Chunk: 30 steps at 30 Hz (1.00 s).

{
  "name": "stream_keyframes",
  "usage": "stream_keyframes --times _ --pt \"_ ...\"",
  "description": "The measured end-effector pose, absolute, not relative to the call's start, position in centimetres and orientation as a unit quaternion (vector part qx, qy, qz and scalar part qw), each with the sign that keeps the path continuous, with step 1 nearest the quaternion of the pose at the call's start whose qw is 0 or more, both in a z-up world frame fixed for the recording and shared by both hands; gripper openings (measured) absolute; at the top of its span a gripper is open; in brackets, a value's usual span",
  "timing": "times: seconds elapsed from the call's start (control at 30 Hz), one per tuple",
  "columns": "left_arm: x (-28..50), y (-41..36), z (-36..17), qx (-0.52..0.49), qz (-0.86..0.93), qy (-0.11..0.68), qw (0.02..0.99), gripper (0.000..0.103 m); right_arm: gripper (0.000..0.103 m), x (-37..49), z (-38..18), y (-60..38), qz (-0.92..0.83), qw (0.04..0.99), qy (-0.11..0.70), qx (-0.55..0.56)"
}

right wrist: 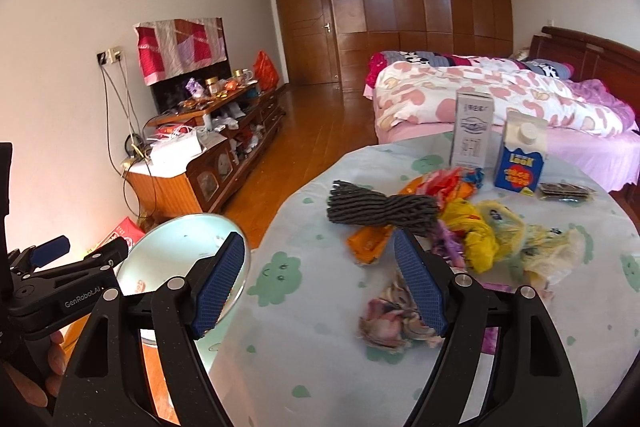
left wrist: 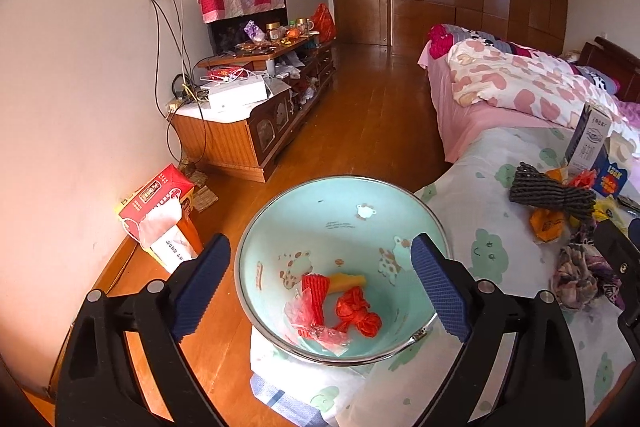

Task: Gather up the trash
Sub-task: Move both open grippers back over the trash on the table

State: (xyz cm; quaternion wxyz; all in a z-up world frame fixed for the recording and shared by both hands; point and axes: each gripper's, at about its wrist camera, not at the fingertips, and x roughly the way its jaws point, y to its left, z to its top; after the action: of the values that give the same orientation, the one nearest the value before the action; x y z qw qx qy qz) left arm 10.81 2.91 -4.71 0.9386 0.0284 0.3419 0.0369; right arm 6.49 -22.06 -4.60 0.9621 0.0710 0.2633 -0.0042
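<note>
A mint-green bin (left wrist: 280,227) with a steel rim stands at the table's left edge; it also shows in the right wrist view (right wrist: 176,247). Inside it lie red plastic wrappers (left wrist: 358,315) and a yellow piece (left wrist: 348,281). My left gripper (left wrist: 320,291) is open and empty over the bin's mouth. My right gripper (right wrist: 320,283) is open and empty above the tablecloth, its right finger over a crumpled patterned wrapper (right wrist: 394,321). Beyond lie a grey cord bundle (right wrist: 380,213), an orange wrapper (right wrist: 368,245), yellow bags (right wrist: 492,231) and two cartons (right wrist: 472,131).
The round table (right wrist: 312,347) has a cloth with a green cloud print. A red tissue box (left wrist: 156,203) sits on the wooden floor by the wall. A cluttered TV cabinet (left wrist: 248,123) stands at the left, a bed (right wrist: 520,99) at the right.
</note>
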Motion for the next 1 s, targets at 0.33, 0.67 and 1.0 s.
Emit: stream_keyframes --times 0.33,0.67,1.0 --pt "9.8 0.2 -4.2 0.038 0.003 0.341 0.939 0.09 0.077 4.2 -4.0 -26.1 -0.045 0.963 0.252 0.084" --pt "8.9 -4.2 -5.6 0.052 -0.064 0.351 0.933 0.09 0.076 1.8 -4.8 -31.5 -0.103 0.955 0.26 0.102" --pt "8.4 -9.1 -7.3 0.068 -0.124 0.365 0.92 0.089 0.067 -0.7 -6.3 -37.4 -0.156 0.943 0.27 0.117"
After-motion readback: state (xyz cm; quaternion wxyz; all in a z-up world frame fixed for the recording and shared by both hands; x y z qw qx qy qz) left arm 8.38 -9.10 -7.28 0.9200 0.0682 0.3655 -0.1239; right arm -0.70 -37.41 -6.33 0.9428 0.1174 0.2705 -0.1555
